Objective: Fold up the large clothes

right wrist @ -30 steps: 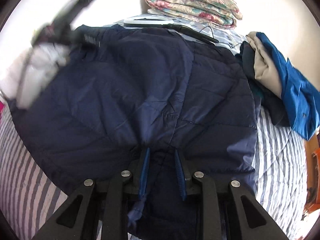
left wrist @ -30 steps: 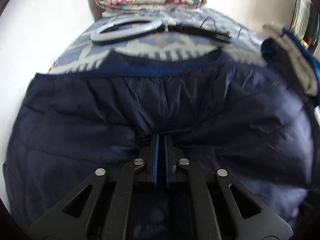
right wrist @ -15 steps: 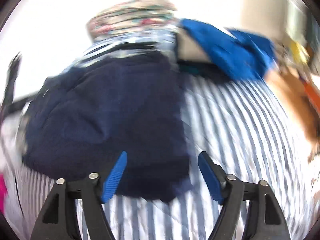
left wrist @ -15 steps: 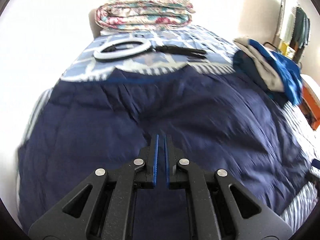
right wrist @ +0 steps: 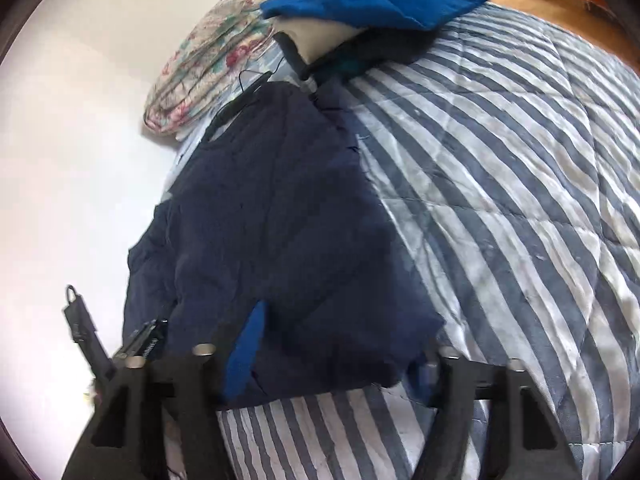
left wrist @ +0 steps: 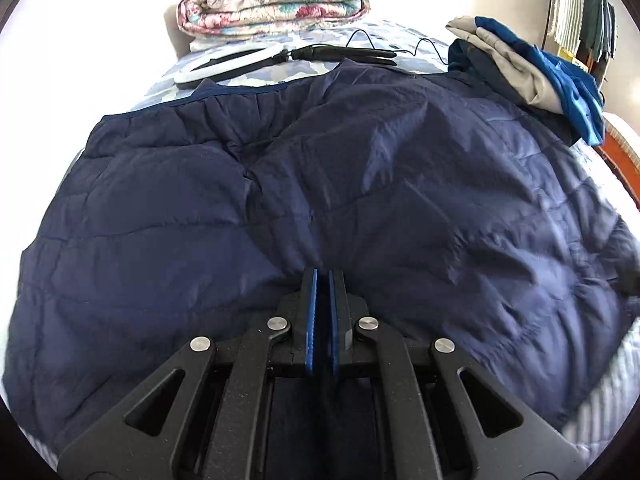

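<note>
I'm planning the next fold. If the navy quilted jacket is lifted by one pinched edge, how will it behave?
The navy quilted jacket would probably drape floppily: it creases and puckers where the left tongs pinch it. It looks puffy, so likely light for its bulk. Its faint sheen suggests slick fabric that may slide on the striped bedcover.

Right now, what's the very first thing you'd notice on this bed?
The big navy puffy jacket grabs your eye first: it is spread across the striped bedspread, filling most of both views. The left gripper is shut on its near edge. At the far end of the bed sits a folded flowery quilt against the wall, with a bright blue and grey clothes pile to its right.
</note>
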The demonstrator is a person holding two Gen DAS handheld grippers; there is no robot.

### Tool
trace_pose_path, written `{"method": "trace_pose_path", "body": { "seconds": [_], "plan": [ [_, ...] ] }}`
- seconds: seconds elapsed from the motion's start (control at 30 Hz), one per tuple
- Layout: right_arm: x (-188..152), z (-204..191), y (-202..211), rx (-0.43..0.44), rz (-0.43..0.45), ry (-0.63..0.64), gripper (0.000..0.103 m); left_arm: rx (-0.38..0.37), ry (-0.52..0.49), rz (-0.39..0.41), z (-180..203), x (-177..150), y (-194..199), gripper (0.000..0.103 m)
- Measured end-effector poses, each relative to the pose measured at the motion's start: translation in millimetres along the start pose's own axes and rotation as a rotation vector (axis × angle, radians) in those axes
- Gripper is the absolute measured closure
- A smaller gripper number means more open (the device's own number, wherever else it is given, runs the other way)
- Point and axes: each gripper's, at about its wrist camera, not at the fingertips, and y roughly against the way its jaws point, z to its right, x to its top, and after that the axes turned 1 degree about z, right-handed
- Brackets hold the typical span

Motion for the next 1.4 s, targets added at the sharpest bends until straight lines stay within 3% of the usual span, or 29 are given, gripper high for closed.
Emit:
{"method": "trace_pose_path", "body": {
  "seconds": [0.07, 0.17, 0.27, 0.47, 0.57, 0.7, 0.93, 1.23, 1.4],
  "plan": [
    [2.2, -8.4, 5.0, -0.013, 0.016, 0.032, 0.072, -0.006, 0.012, 0.004, -2.7, 1.3, 22.4, 0.100],
    [6.3, -23.5, 19.4, -0.064, 0.051, 0.113, 0.086, -0.010, 0.033, 0.018, -9.7, -1.5, 65.0, 0.100],
    [9.0, -46.3, 33.6, -0.117, 0.087, 0.223, 0.092, -0.046, 0.057, 0.018, -16.4, -9.0, 108.4, 0.100],
    [7.2, -105.7, 60.7, -0.155, 0.176, 0.424, 0.094, -0.135, 0.200, 0.072, -38.9, -56.2, 209.3, 0.100],
    [4.6, -133.6, 68.9, -0.164, 0.207, 0.505, 0.095, -0.132, 0.280, 0.114, -55.2, -89.5, 245.8, 0.100],
    [0.2, -176.3, 71.6, -0.160, 0.242, 0.602, 0.095, -0.082, 0.349, 0.151, -74.3, -121.8, 266.8, 0.100],
    [-31.1, -260.3, 70.8, -0.099, 0.281, 0.760, 0.095, -0.031, 0.370, 0.240, -86.4, -140.0, 293.5, 0.100],
    [-103.3, -370.4, 17.1, 0.042, 0.210, 0.978, 0.095, -0.021, 0.393, 0.326, -100.0, -150.5, 316.5, 0.100],
    [-169.4, -420.1, -47.2, 0.131, 0.076, 1.088, 0.096, 0.002, 0.428, 0.341, -113.7, -155.9, 322.0, 0.100]
  ]
}}
